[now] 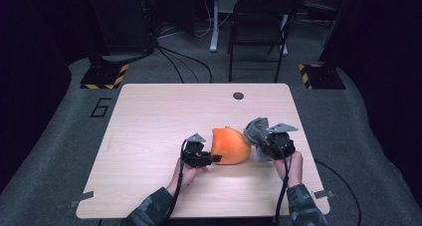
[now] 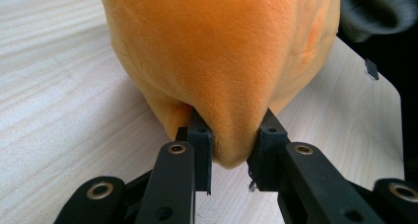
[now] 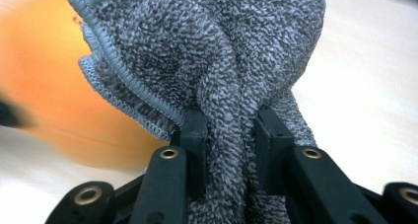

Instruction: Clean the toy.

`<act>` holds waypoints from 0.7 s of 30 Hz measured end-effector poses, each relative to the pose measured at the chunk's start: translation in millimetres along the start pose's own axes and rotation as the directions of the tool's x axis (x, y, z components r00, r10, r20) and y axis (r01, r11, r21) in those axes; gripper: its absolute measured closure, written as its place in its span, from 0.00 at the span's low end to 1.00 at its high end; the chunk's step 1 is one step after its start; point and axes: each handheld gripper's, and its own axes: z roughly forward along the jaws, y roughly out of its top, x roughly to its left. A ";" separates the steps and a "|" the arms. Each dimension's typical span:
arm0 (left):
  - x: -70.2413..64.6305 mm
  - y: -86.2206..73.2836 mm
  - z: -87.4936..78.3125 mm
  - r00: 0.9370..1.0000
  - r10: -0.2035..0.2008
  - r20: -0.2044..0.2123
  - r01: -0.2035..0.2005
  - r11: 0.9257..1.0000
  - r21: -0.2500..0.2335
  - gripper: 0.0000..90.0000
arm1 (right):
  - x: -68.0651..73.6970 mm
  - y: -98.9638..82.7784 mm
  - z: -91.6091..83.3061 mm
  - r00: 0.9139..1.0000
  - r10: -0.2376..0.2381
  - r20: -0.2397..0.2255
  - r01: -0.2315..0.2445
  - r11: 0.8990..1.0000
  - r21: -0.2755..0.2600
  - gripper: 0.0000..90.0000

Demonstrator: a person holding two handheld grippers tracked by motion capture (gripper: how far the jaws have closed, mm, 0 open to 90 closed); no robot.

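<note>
Fingers (image 2: pixel 199 135) of the left gripper (image 2: pixel 231 140) pinch a soft orange plush cloth (image 2: pixel 222 61); the right gripper (image 3: pixel 229 135) clamps a bunched grey terry towel (image 3: pixel 217 51) near the wooden table's (image 1: pixel 149 116) right edge.

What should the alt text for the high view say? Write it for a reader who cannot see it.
At a light wooden table, a person's left gripper pinches an orange cloth while the right gripper holds up a bunched grey towel beside it. A dark chair stands beyond the table.
</note>
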 end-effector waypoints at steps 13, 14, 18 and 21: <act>-9.4 -1.6 2.7 0.995 0.100 -0.026 -0.100 0.995 0.008 0.83 | 75.3 3.7 19.2 0.979 -0.204 -0.021 0.204 0.979 -0.025 0.77; -10.0 -1.4 3.4 0.993 0.111 -0.032 -0.111 0.994 0.000 0.83 | 70.9 3.1 20.1 0.980 -0.197 -0.026 0.196 0.980 -0.025 0.78; -10.7 -0.9 4.1 0.990 0.139 -0.035 -0.139 0.990 0.004 0.83 | 56.9 -1.4 22.4 0.984 -0.175 -0.018 0.175 0.985 -0.006 0.78; -10.5 -1.3 4.2 0.990 0.136 -0.036 -0.136 0.991 0.003 0.83 | 47.8 -3.7 23.2 0.988 -0.154 -0.004 0.154 0.988 0.012 0.78</act>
